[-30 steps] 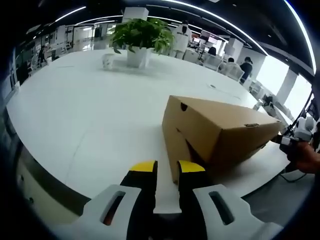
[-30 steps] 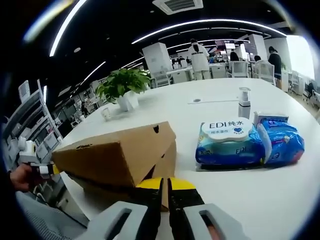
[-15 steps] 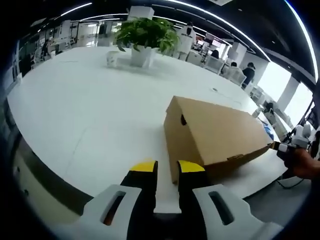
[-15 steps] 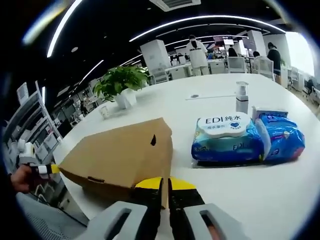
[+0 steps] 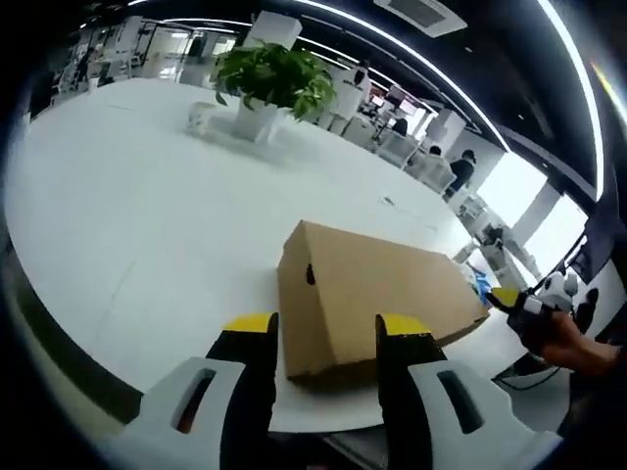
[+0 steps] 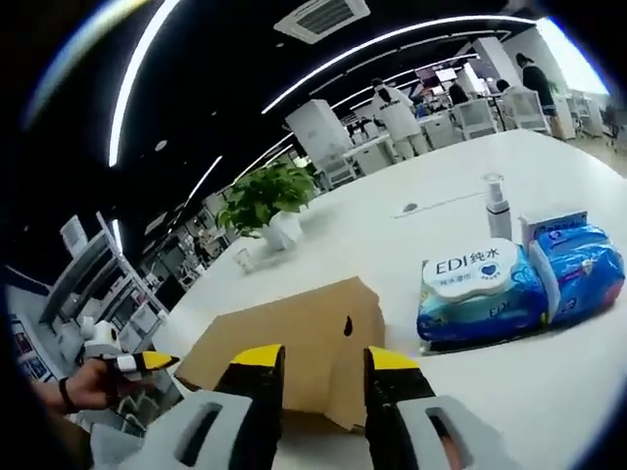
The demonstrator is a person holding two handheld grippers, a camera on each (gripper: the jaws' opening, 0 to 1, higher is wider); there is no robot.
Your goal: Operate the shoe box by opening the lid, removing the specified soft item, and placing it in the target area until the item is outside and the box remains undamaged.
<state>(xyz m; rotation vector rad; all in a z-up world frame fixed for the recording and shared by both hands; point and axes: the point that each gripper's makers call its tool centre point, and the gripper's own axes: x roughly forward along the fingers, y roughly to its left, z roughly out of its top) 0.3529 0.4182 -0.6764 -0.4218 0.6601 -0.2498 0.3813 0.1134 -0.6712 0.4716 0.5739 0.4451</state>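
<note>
Shoe box [image 5: 367, 299] of plain brown cardboard lies closed on the white table [image 5: 127, 206], low and centre in the left gripper view and at lower centre of the right gripper view [image 6: 304, 343], with its lid down and a small dark vent hole in each end wall. It looks light and fairly stiff but easy to crease, so I would judge that the lid wants lifting by its lower edge near an end or corner, with a modest pinch, never a squeeze across the thin wall. The soft item inside is hidden, so how it will handle cannot be told. The left tongs [image 5: 325, 328] rise from the bottom of their view with the yellow-tipped jaws spread apart and gripping nothing, straddling the near end of the box, which sits just past the tips. The right tongs [image 6: 321, 360] are likewise parted and empty, aimed at the opposite end of the box. Each tool also appears in the other's view, held in a hand: at the far right edge [image 5: 534, 313] and at the lower left [image 6: 103, 377]. Both hands are held low, pointing inward along the box from its two ends. To the right in the right gripper view lie wet-wipe packs [image 6: 485, 289] and a small pump bottle [image 6: 500, 208]; a potted plant [image 5: 269, 83] stands farther back.
</note>
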